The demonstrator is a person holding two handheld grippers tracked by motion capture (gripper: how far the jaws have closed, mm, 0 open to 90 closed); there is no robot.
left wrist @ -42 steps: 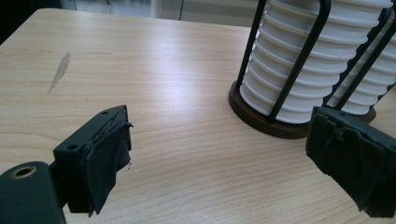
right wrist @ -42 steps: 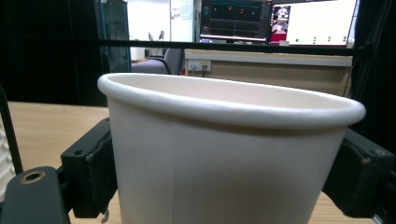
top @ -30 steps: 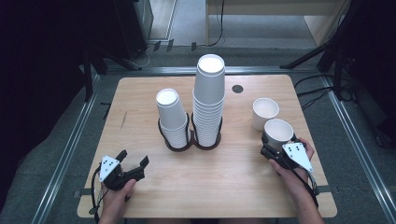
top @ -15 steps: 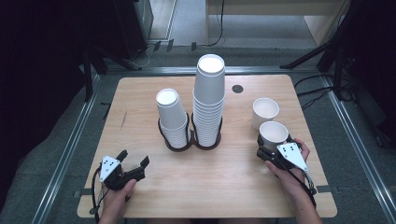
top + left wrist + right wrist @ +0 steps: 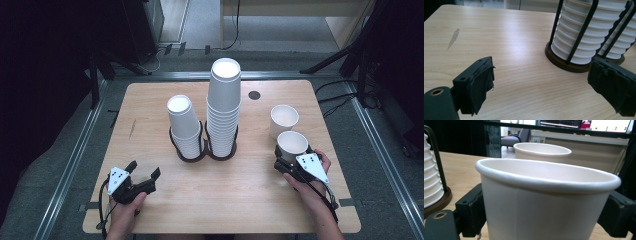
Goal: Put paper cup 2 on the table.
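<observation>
White paper cup (image 5: 292, 145) sat upright between the right gripper (image 5: 291, 160) jaws, apparently gripped; left gripper (image 5: 145, 176) jaws gaped empty over the surface (image 5: 150, 107).

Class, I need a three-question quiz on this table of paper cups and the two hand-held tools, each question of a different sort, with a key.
1. True or false: the left tool is holding a cup.
2. How many loose cups stand upright outside the black holder?
3. Multiple choice: the right tool is (A) open above the table, (B) closed around the nearer cup, (C) touching the taller stack.

Key: 1 false, its jaws are open over bare wood; 2 two; 3 B.
</observation>
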